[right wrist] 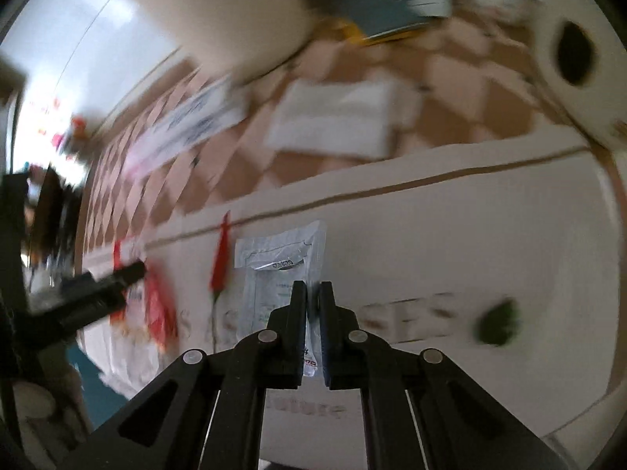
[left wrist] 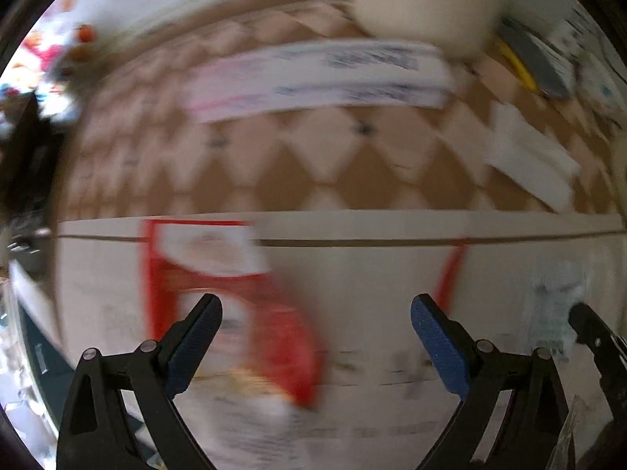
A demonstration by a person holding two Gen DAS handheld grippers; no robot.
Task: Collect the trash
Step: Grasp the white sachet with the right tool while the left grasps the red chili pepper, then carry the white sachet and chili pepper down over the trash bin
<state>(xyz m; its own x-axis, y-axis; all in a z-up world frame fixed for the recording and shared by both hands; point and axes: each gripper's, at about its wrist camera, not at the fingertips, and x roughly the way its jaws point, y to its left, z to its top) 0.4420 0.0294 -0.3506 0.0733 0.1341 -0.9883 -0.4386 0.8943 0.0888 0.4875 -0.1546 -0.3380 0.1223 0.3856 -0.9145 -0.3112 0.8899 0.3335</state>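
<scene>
the silver-white foil sachet (right wrist: 280, 270) is flat and rectangular, with small dark print and a sealed border; in the right wrist view it sits at centre frame on the pale cardboard sheet (right wrist: 450, 235), and its lower end runs between the pads of the right gripper (right wrist: 312, 301), whose jaws are pinched together on it. in the left wrist view the same sachet (left wrist: 558, 309) shows at the lower right, blurred. a red and white wrapper (left wrist: 235, 293) lies on the cardboard under the left gripper (left wrist: 315, 317), whose jaws stand wide apart with nothing between them. a thin red strip (right wrist: 220, 264) lies just left of the sachet, and a green scrap (right wrist: 499, 323) lies well to its right.

the cardboard's far edge runs across mid frame in both views; beyond it is checkered brown and pink floor (left wrist: 313, 164), with a long white printed box (left wrist: 325, 74) and a white folded sheet (right wrist: 337, 117) lying on it. bare cardboard lies between the sachet and the green scrap.

a white rounded bin (right wrist: 576, 78) with a dark hole is at the upper right of the right wrist view; its contents cannot be seen.
</scene>
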